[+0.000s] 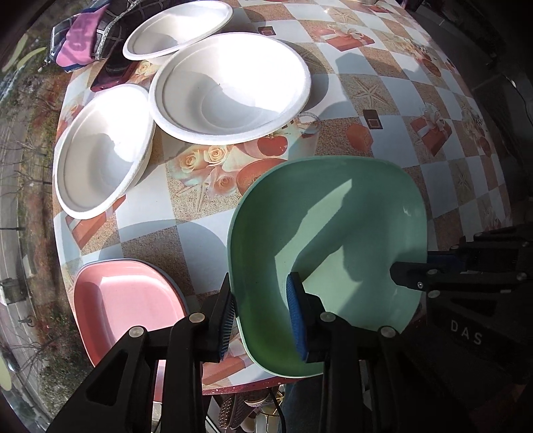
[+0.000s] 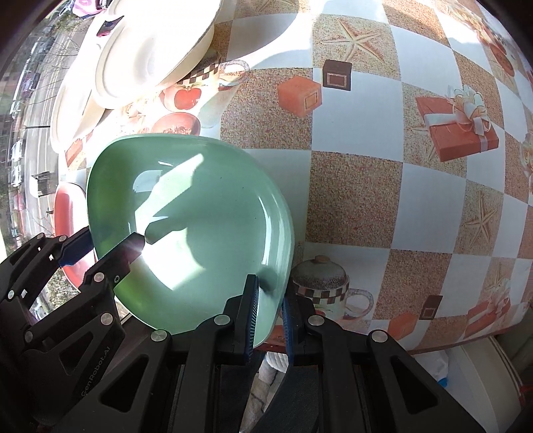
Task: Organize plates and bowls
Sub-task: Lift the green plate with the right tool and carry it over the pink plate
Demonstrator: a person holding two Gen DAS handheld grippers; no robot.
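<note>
A green plate is at the table's near edge. My left gripper straddles its left rim with a gap between blue pad and plate, so it looks open around the rim. My right gripper has its pads close on the plate's right rim; it also shows in the left wrist view. A pink plate lies on a stack left of the green one. Three white bowls sit behind.
A patterned tablecloth covers the round table. Dark and pink cloth items and a dark phone-like object lie at the far left. The table edge is just under my grippers.
</note>
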